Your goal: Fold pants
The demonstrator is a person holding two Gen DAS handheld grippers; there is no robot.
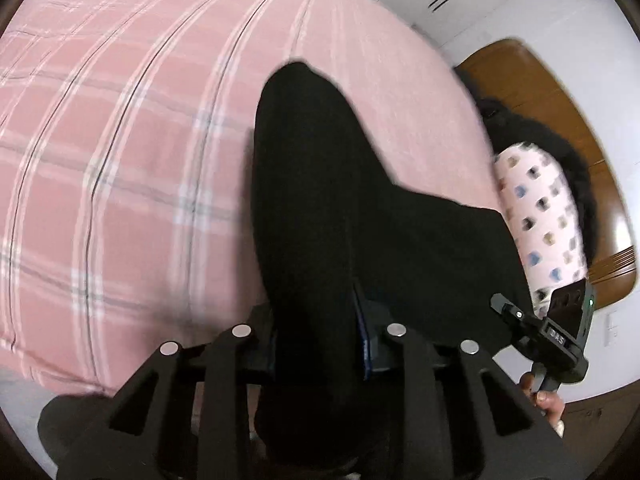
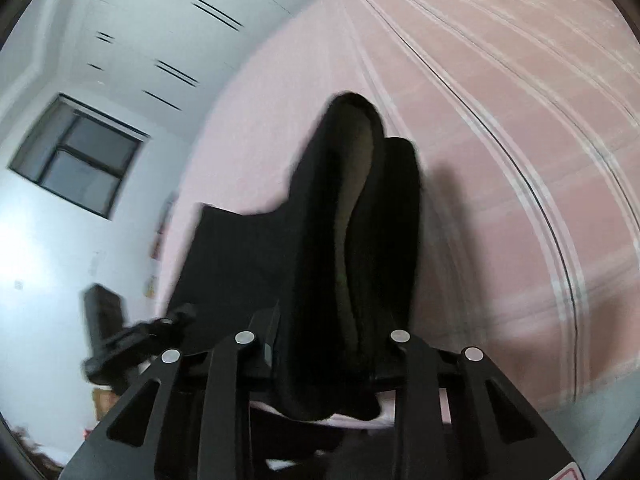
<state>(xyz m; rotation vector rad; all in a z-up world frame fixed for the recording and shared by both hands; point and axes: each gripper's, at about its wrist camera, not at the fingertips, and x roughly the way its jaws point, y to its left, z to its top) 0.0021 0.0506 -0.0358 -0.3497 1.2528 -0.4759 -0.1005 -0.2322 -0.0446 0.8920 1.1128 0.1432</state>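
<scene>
Pants (image 1: 320, 184), black, lie on the pink plaid bed (image 1: 120, 120) w/ one end raised in my grip. My left hand-held gripper (image 1: 320, 340) is clamped narrow on the fabric; my right hand-held gripper (image 2: 324, 344) likewise pinches a bunched fold.

light: even indoor, soft shadows | blur: motion, both views | edges: fisheye vignette

A home bedroom is shown. Most of both views is filled by a bed (image 1: 120, 140) covered in pink plaid bedding. A wooden headboard (image 1: 560, 92) is seen against a white wall, white built-in wardrobe doors (image 2: 160, 20) with slim dark handles are lined beside it, and a dark-framed window (image 2: 78, 154) is set in the wall.
</scene>
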